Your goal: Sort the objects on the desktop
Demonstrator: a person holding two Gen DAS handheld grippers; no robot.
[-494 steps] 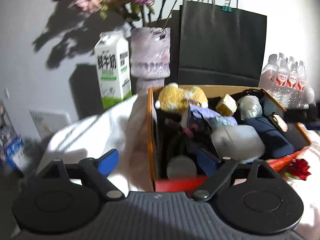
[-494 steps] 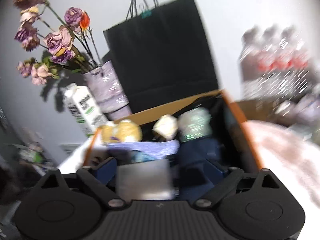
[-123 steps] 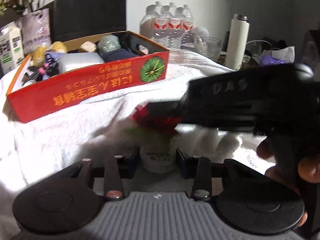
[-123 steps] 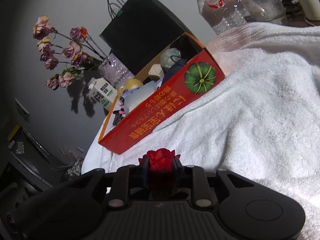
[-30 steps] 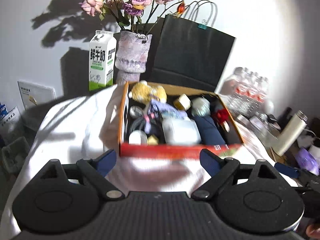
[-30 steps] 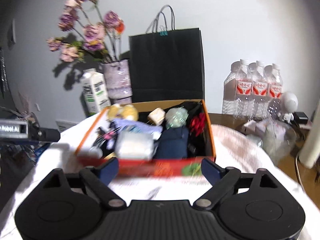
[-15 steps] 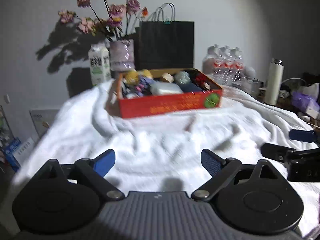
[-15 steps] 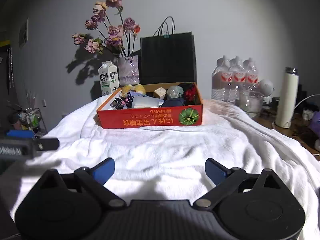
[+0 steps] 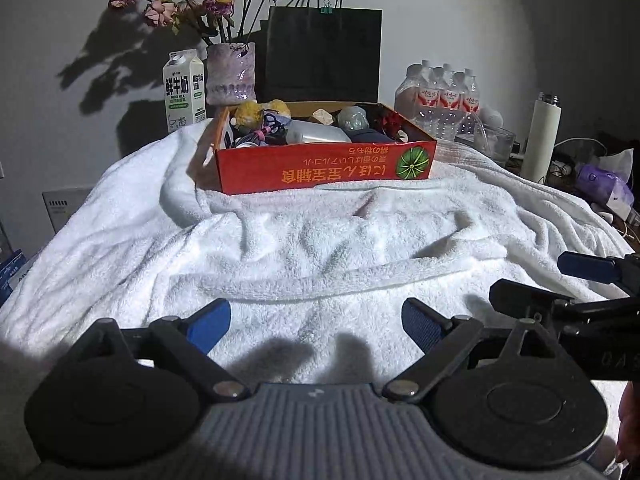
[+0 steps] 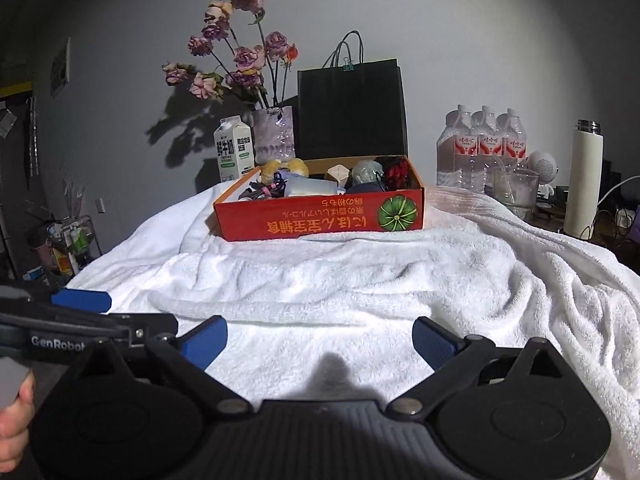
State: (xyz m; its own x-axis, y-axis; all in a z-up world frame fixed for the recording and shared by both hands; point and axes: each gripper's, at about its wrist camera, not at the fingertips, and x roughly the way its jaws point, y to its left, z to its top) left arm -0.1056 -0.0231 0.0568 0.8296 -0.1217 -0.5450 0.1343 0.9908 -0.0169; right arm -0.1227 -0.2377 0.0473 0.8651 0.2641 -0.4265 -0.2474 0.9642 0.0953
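Note:
A red cardboard box (image 9: 320, 170) stands at the far side of the white towel (image 9: 280, 248); it also shows in the right wrist view (image 10: 320, 220). It holds several small objects: a yellow plush (image 9: 250, 112), a white case (image 9: 316, 135), a navy pouch (image 10: 362, 188) and a red rose (image 10: 396, 172). My left gripper (image 9: 316, 324) is open and empty, low over the near towel. My right gripper (image 10: 319, 342) is open and empty too, beside it; it shows at the right edge of the left wrist view (image 9: 584, 280).
Behind the box stand a milk carton (image 9: 184, 86), a vase of dried flowers (image 9: 231, 72) and a black paper bag (image 9: 324, 54). At the right are water bottles (image 9: 440, 100), a glass (image 10: 514, 192) and a white flask (image 10: 582, 180).
Both grippers have drawn back from the box to the near side of the towel. The box looks smaller and farther away. Both stay open and empty.

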